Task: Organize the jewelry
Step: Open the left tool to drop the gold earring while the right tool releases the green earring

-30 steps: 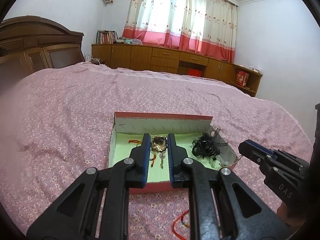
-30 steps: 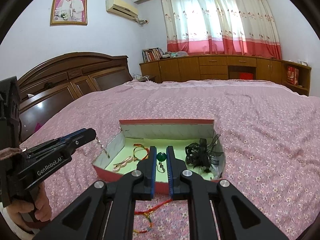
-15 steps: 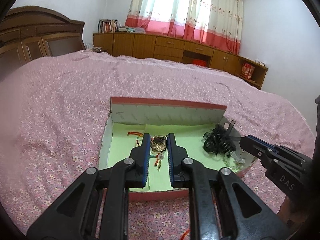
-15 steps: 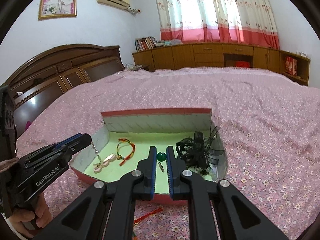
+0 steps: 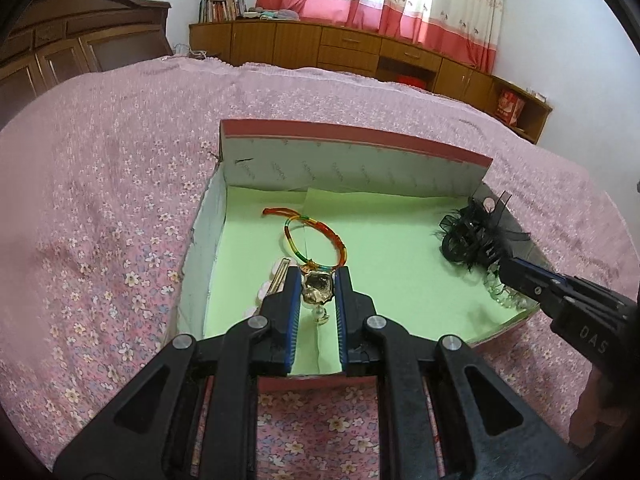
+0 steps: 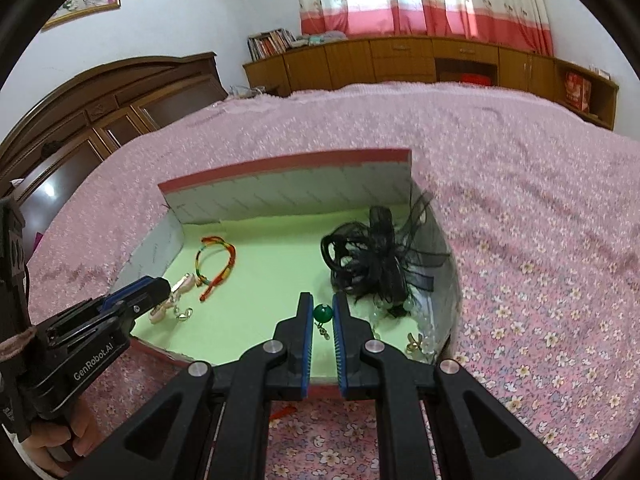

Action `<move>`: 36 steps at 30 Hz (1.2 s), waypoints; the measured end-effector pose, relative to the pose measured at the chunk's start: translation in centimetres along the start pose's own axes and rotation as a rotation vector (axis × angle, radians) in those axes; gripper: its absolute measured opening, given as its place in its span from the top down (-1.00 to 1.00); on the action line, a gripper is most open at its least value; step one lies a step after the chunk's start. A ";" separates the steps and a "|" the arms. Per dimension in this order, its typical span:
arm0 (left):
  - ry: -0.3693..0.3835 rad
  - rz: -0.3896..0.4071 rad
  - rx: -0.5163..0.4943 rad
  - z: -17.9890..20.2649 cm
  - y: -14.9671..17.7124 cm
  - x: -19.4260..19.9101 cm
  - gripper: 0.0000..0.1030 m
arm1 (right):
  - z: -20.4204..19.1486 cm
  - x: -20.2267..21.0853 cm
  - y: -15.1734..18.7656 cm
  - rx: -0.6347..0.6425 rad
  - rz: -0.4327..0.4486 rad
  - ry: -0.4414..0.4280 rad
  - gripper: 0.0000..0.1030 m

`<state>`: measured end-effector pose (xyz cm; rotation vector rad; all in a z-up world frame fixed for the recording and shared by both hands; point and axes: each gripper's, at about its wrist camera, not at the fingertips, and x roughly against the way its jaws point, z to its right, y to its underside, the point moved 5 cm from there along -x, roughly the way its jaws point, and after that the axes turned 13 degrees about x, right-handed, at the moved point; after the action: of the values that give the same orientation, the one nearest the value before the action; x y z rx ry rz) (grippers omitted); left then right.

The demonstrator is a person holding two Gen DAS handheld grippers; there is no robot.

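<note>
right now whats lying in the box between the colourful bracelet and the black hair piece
Nothing: in both wrist views only bare green lining separates the colourful bracelet from the black hair piece inside the box.

Both claws [image 5: 317,280] [image 6: 322,304] angle downward (each clamped shut).

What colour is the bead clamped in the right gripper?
Green, a round bead with a small metal dangle below; clearest in the right wrist view.
</note>
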<state>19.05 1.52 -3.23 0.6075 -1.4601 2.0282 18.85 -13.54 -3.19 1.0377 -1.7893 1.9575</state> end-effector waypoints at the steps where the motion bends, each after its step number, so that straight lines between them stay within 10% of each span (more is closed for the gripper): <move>1: -0.001 -0.004 -0.009 0.1 0.0 0.0 0.84 | 0.0 -0.2 0.1 -0.002 -0.008 -0.004 0.78; 36: 0.076 -0.043 -0.011 0.6 0.8 6.9 0.52 | -1.1 7.0 0.7 -0.053 0.091 -0.043 0.40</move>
<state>13.43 1.99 0.85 0.5464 -1.4016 1.9866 13.19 -14.39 1.04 1.0055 -1.9317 1.9423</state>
